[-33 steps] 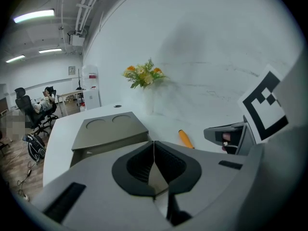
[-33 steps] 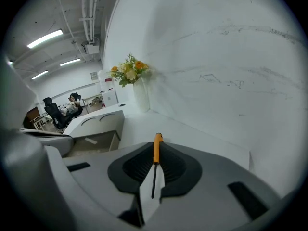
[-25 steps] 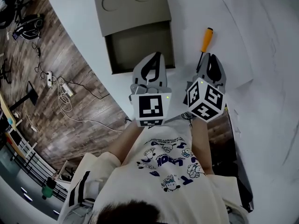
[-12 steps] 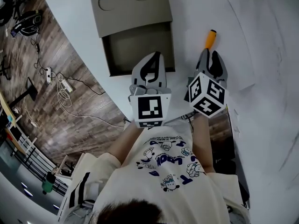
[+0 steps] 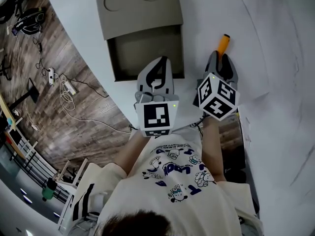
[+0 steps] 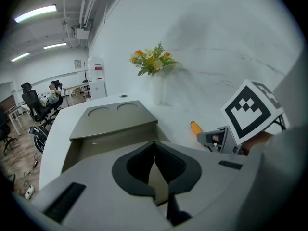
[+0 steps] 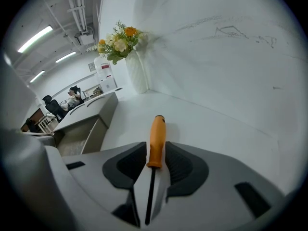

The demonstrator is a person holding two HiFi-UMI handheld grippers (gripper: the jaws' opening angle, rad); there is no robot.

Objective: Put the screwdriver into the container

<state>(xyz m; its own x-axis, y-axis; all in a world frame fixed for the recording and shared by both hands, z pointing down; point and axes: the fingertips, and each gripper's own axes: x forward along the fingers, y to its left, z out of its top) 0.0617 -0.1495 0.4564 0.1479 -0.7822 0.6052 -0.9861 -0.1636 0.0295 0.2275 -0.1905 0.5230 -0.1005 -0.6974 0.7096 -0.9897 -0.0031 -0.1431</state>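
Both forearms reaching forward side by side over the white table [image 5: 280, 38], right gripper [image 7: 155, 150] jaws opening, screwdriver [image 7: 157, 136] between them, orange handle pointing away, left gripper [image 6: 154, 154] jaws pressed together, empty, container [image 6: 111, 123] just ahead of it.

Open-plan office: swivel chairs [image 6: 27, 99], desks [image 6: 72, 88], ceiling strip lights [image 6: 35, 13].

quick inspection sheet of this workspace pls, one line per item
surface: white table beside white wall
job's things: orange-handled screwdriver lying on table; grey open box container, nothing seen inside
clutter: white vase of flowers by wall
grippers: left gripper shut, empty; right gripper jaws opening around screwdriver handle, not gripping
cables: power strip and cords on wooden floor
surroundings: office desks and chairs beyond
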